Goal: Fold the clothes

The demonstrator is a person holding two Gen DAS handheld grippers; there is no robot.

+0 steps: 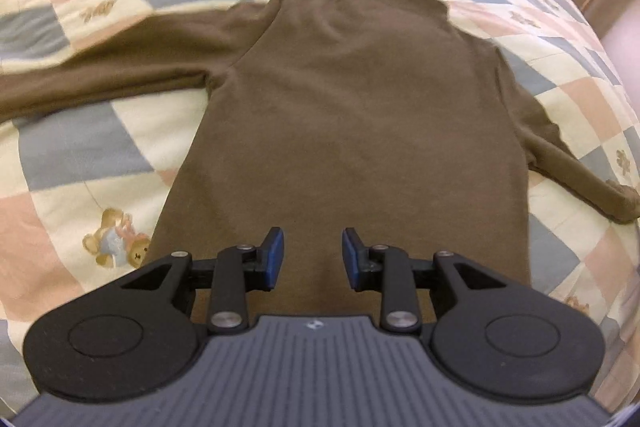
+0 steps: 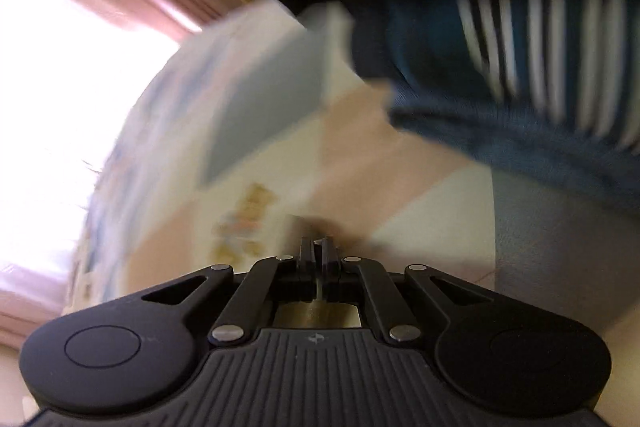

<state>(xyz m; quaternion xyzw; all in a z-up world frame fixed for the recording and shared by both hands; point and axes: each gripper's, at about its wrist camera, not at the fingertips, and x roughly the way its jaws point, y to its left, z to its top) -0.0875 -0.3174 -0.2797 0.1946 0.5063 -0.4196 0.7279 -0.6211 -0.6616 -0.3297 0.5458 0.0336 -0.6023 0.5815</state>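
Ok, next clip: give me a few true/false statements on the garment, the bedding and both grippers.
1. The brown top lies spread flat on the checked quilt. True.
2. The left gripper is clamped on the top's hem. False: its blue pads stand apart with nothing pinched between them.
3. The right gripper is shut. True.
4. Both sleeves are folded across the chest. False: each sleeve lies out to its side.
5. A blue striped garment lies ahead of the right gripper. True, though blurred.
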